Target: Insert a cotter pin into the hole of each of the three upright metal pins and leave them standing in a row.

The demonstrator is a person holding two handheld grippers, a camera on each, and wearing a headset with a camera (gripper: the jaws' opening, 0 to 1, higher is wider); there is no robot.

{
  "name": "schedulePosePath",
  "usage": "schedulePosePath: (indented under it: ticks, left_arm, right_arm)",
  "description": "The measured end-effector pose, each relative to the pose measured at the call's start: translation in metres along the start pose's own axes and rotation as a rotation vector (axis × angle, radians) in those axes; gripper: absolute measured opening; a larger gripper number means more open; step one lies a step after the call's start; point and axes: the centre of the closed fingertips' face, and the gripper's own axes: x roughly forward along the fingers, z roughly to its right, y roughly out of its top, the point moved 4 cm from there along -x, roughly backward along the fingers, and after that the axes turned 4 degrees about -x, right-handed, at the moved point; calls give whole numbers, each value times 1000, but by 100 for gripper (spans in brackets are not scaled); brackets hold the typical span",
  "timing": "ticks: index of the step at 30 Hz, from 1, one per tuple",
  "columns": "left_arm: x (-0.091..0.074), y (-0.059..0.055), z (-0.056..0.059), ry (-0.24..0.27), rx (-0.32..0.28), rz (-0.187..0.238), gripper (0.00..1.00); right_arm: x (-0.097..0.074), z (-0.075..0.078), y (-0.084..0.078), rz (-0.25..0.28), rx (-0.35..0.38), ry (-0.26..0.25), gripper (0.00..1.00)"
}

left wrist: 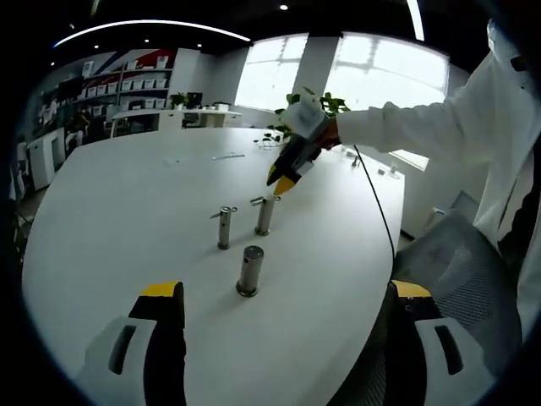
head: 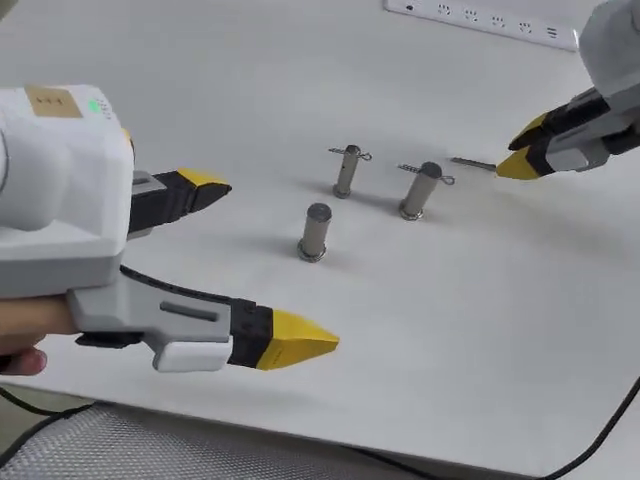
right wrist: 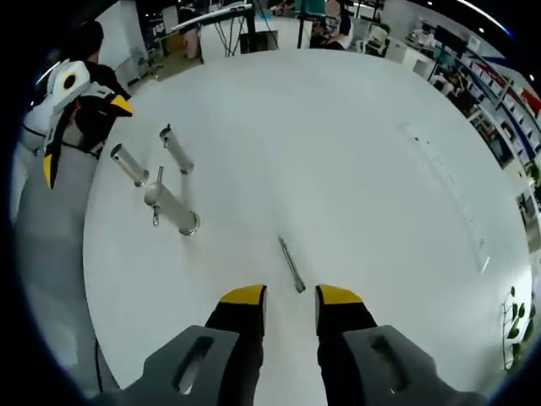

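A white surface (head: 420, 330) carries three upright metal pins, set in a triangle near the middle of the head view. The back pin (head: 346, 172) has a cotter pin (head: 363, 155) through its top. Just to its right, the right pin (head: 421, 190) carries a second cotter pin (head: 408, 168) the same way. The front pin (head: 315, 232), nearest the person, stands plain with a flat round top.

A loose cotter pin (head: 472, 162) lies flat on the surface, near the right pin on its far right side.

The right gripper (head: 515, 152) hovers at the upper right, its yellow tips pointing at the loose cotter pin. In the right gripper view its jaws stand a narrow gap apart and grasp nothing; the loose cotter pin lies just ahead, its near end reaching about to the tips.

The left gripper (head: 262, 263) sits at the lower left, near the front pin but apart from it. Its jaws are spread wide, with nothing between them. In the left gripper view all three pins stand ahead of it, the front pin closest.

A power strip (head: 480, 18) lies along the far edge of the surface.
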Motion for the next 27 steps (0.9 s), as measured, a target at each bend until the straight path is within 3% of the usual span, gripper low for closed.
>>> schedulePosePath:
  ticks: [2,7,13,17,21,23,24,27]
  left_arm:
    - [1,2,2,6,-1,6,99]
    - [4,12,5,12,-16,48,99]
    - [3,16,6,14,-21,66,99]
    - [2,13,5,12,-15,55,99]
    - [3,11,7,14,-19,49,99]
    - [2,8,4,37,35,14,96]
    - [3,7,4,38,33,4,95]
    - [3,6,6,21,18,5,97]
  right_arm:
    - [7,8,-1,-20,-31,-3,16]
    - [14,4,3,-46,-59,8,14]
    - [17,-1,4,-69,-102,37,6]
    - [15,-7,4,-87,-152,56,0]
    - [14,-9,6,-99,-205,34,0]
    - [13,-11,6,-103,-221,30,0]
    - [13,-12,6,-103,-240,34,0]
    - [15,-7,6,-88,-188,46,0]
